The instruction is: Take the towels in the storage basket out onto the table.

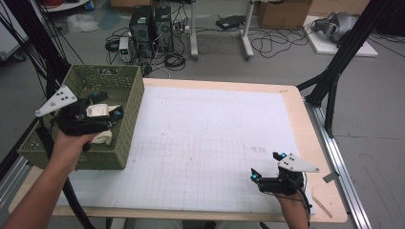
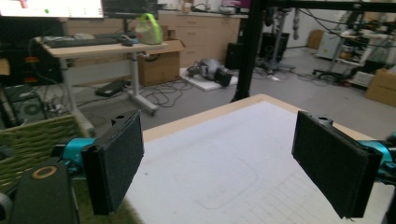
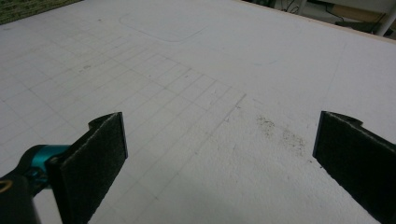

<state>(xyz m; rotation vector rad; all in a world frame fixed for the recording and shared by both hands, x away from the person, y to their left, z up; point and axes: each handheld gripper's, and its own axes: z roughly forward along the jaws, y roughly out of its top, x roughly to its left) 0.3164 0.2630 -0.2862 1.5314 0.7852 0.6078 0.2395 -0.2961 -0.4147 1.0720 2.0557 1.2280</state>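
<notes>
A: At the table's left edge, the left gripper point(image 1: 102, 110) hangs over the green basket point(image 1: 129, 124), jaws spread wide and empty, above a pale cloth point(image 1: 98, 110) lying inside.

B: Best lowered straight onto the cloth, clear of the wall. At near right, the right gripper point(image 1: 267, 168) rests wide, empty.

free: gridded white table sheet point(image 1: 210, 143) bare from centre to right edge | block: green woven plastic basket point(image 1: 125, 125) stands at the table's left edge, its wall rising beside the sheet | basket interior: crumpled cream cloth point(image 1: 99, 110) takes up the middle, left gripper point(image 1: 106, 106) just above it | right gripper point(image 1: 268, 166) low over open sheet, near front-right corner
</notes>
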